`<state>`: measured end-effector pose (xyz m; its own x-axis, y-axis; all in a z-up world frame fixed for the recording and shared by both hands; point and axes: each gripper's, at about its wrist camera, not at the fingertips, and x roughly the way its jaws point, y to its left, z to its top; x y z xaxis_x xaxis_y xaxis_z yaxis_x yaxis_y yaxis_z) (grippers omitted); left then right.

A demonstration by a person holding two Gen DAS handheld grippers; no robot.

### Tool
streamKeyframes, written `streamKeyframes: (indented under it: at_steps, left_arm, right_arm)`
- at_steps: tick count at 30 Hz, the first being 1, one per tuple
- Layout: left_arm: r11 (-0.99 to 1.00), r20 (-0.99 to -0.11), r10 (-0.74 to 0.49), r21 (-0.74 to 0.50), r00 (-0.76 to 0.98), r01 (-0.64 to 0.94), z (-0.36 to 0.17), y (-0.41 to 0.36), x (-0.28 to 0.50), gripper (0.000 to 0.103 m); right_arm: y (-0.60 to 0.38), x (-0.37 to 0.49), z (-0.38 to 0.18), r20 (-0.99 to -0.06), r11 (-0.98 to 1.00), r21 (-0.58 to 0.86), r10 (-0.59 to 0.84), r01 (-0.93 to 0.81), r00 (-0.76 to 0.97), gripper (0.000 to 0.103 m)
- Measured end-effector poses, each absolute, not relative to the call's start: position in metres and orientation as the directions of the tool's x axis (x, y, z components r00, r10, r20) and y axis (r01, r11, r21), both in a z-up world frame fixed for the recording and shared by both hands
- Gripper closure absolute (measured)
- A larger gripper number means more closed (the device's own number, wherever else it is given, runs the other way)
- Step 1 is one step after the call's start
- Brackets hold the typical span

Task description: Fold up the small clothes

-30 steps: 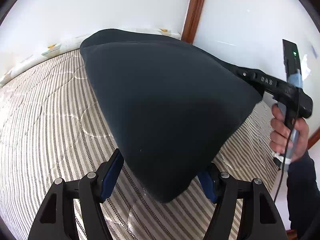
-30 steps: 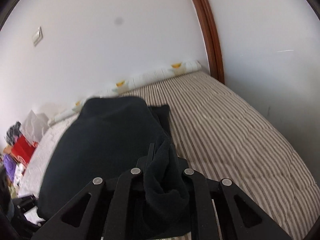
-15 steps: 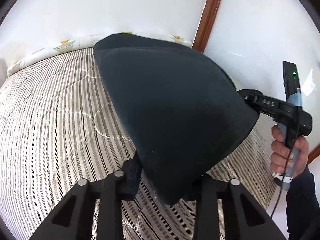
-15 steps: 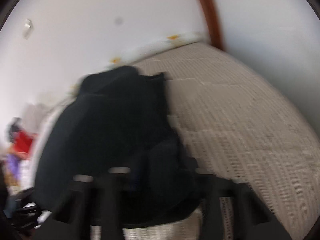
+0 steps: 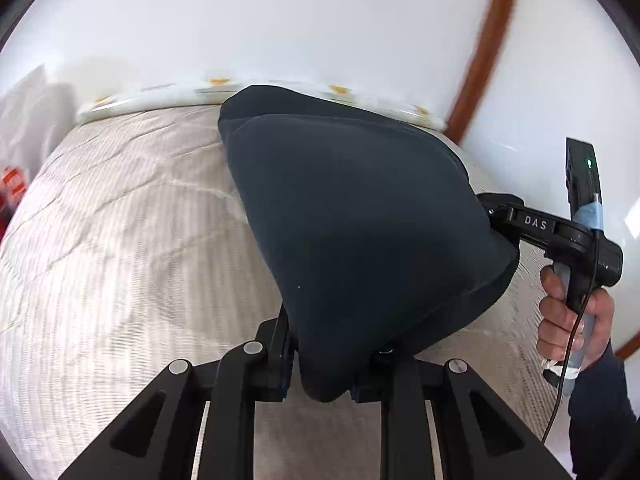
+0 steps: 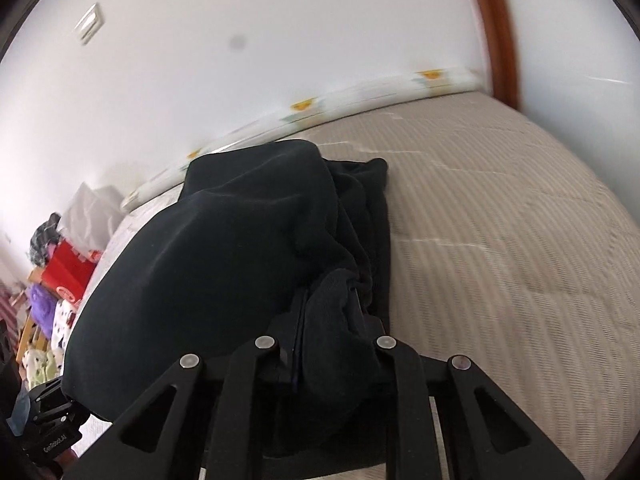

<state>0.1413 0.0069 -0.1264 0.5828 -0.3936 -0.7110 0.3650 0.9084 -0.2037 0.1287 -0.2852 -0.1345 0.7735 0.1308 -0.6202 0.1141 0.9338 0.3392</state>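
My left tool (image 5: 320, 376) pinches one corner of the dark garment (image 5: 360, 220), my right tool (image 6: 324, 320) clamps another; the cloth hangs stretched between them above the bed (image 5: 120, 240), its long axis running tool to tool.

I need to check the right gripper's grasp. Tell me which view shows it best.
The right wrist view: the right gripper is shut on a bunched corner of the dark garment directly ahead of the lens. The left wrist view shows only its body and handle from the side; the cloth hides its tips.
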Motion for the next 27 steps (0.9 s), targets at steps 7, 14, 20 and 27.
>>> streamKeyframes:
  at_steps: [7,14,20,27]
  left_arm:
    - [0.936,-0.726,-0.343,-0.214,0.595,0.278,-0.130,0.066,0.154,0.083]
    - [0.938,-0.748,-0.332,-0.195,0.575,0.288,-0.143,0.062,0.156,0.079]
    - [0.937,-0.761,-0.331,-0.196,0.558,0.289,-0.147,0.067,0.144,0.076]
    - [0.934,-0.753,-0.341,-0.205,0.562,0.292,-0.140,0.071,0.115,0.071]
  right_arm:
    - [-0.218,0.163,-0.127,-0.617,0.950,0.313,0.208,-0.005,0.759,0.086]
    - [-0.224,0.125,-0.126,-0.602,0.966,0.257,0.192,-0.040,0.775,0.082]
    - [-0.233,0.089,-0.116,-0.611,0.982,0.189,0.139,-0.027,0.779,0.082]
    - [-0.200,0.085,-0.097,-0.533,0.996,0.083,0.065,-0.025,0.844,0.082]
